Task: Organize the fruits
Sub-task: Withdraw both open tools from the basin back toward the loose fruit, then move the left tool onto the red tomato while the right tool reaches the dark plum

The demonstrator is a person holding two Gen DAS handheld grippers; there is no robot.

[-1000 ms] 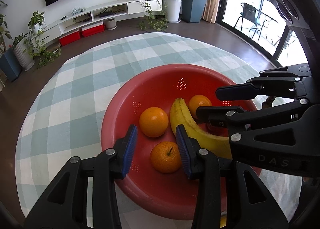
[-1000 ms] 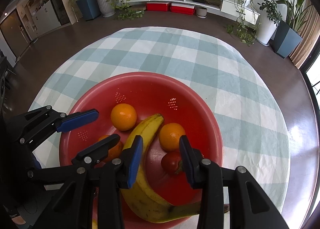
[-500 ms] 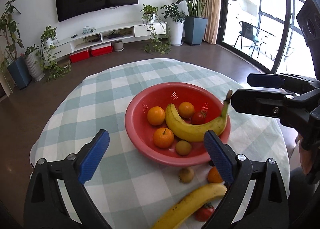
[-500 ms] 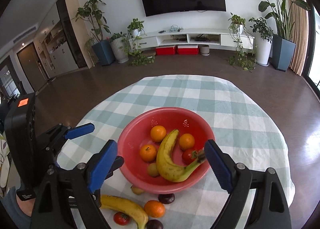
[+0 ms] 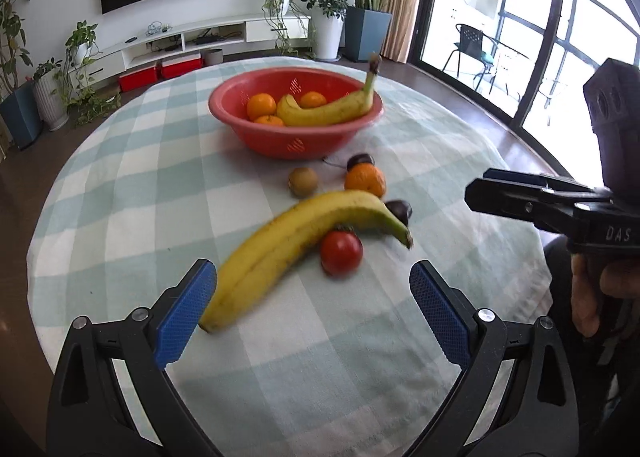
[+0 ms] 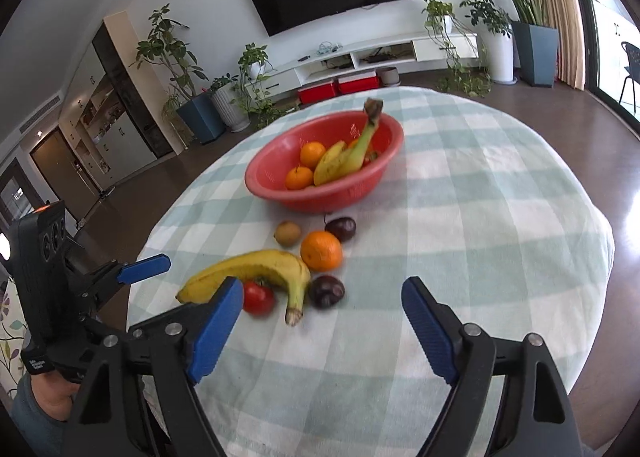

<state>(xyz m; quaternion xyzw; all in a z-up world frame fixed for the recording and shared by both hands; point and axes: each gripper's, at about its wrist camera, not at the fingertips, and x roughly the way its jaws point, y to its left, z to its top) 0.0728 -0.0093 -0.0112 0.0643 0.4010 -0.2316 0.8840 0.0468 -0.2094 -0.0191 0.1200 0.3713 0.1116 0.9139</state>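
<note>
A red bowl on the checked tablecloth holds a banana and oranges. Loose fruit lies in front of it: a banana, a tomato, an orange, a kiwi and two dark plums. My left gripper is open and empty, low over the near cloth, just short of the loose banana. My right gripper is open and empty, near the tomato and plum.
The round table's edge drops off close on the left and right. The right gripper shows in the left wrist view, the left one in the right wrist view. Plants and a TV cabinet stand far behind.
Both grippers opened wide, pulled back from over the bowl and dropped low toward the near side of the table. The loose fruit in front of the bowl came into view.
</note>
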